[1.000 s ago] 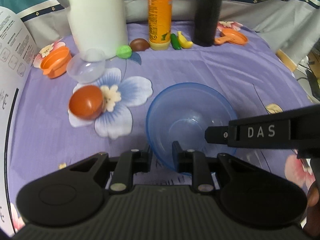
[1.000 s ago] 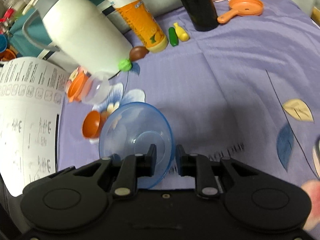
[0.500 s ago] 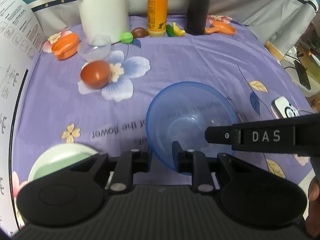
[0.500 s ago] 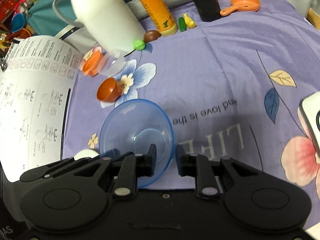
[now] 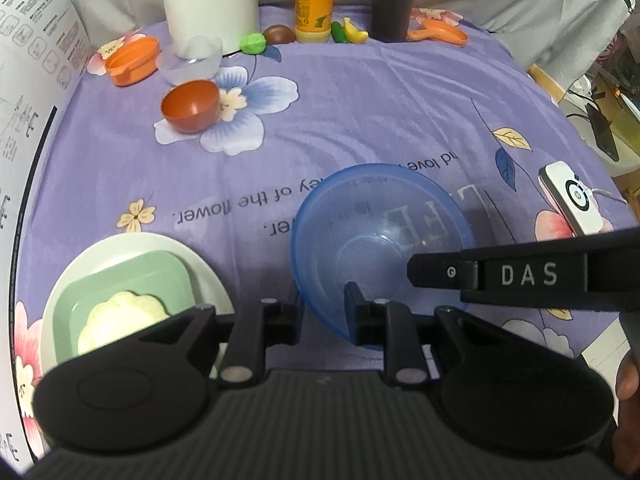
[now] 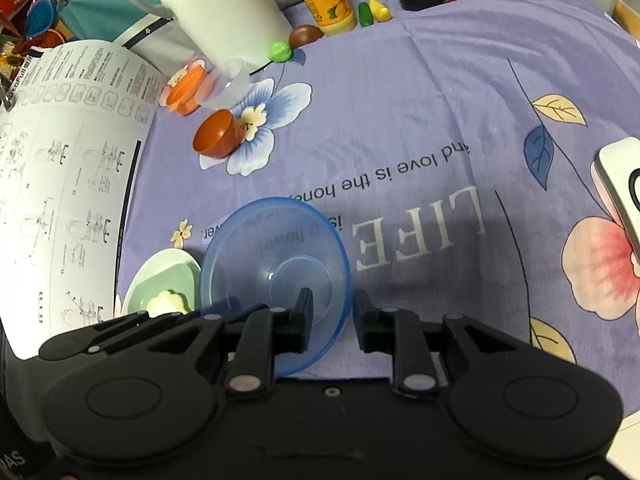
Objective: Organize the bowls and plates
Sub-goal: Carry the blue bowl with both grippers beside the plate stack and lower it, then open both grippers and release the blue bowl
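A clear blue bowl (image 5: 380, 236) is held above the purple tablecloth by both grippers. My left gripper (image 5: 322, 312) is shut on its near rim. My right gripper (image 6: 331, 312) is shut on its right rim; the bowl (image 6: 276, 272) tilts in the right wrist view. The right gripper's finger (image 5: 520, 276) crosses the left wrist view. A white plate (image 5: 200, 268) with a green square dish (image 5: 132, 280) and a pale flower-shaped dish (image 5: 120, 316) on it lies at the near left. A brown bowl (image 5: 192, 106), a clear bowl (image 5: 190, 60) and an orange dish (image 5: 132, 60) stand farther back left.
A white jug (image 5: 212, 0), an orange bottle (image 5: 314, 0) and a dark bottle (image 5: 392, 0) stand at the back. Small toy foods (image 5: 348, 32) and an orange toy pan (image 5: 440, 34) lie near them. A printed sheet (image 5: 24, 100) stands at left. A white device (image 5: 568, 196) lies at right.
Both grippers have drawn back toward the near edge with the blue bowl in them. The white plate stack has come into view at the near left.
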`<action>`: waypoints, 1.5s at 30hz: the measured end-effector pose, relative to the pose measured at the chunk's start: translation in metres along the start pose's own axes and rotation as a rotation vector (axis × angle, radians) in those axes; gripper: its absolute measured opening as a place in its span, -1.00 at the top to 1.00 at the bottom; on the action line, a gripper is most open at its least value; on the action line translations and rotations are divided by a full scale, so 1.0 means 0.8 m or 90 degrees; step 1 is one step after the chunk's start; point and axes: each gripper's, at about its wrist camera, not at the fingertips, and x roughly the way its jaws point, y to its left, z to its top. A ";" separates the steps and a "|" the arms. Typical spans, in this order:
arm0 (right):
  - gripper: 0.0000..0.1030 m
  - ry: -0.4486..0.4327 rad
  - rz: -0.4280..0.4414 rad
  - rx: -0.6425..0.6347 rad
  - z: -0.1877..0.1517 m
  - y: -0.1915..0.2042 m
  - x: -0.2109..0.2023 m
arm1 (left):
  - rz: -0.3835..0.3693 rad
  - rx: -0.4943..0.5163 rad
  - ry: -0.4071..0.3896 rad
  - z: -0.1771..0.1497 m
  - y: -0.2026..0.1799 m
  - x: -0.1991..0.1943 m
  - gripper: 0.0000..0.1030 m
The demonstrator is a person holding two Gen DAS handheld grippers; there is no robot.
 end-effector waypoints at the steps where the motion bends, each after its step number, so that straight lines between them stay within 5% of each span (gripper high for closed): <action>1: 0.55 0.002 0.000 0.000 0.000 0.000 0.001 | 0.000 0.000 0.001 -0.001 0.000 0.001 0.61; 20: 0.47 0.021 -0.007 0.011 -0.004 -0.003 0.015 | 0.002 -0.007 0.025 -0.006 0.001 0.019 0.54; 23: 0.18 0.013 -0.012 0.009 -0.003 -0.002 0.015 | 0.016 -0.005 0.014 -0.005 0.001 0.016 -0.14; 25: -0.44 -0.006 -0.021 0.003 -0.002 0.000 0.010 | 0.032 -0.007 -0.006 -0.003 0.002 0.010 -0.71; 28: -0.83 -0.033 -0.032 -0.007 0.002 0.002 0.001 | 0.048 -0.004 -0.039 0.002 0.003 -0.002 -1.00; 30: -1.00 -0.048 -0.036 -0.002 0.005 0.000 -0.004 | 0.055 -0.005 -0.055 0.006 0.005 -0.008 -1.00; 45: -1.00 -0.066 -0.062 0.012 0.008 -0.009 -0.008 | 0.050 -0.026 -0.060 0.006 0.015 -0.011 -1.00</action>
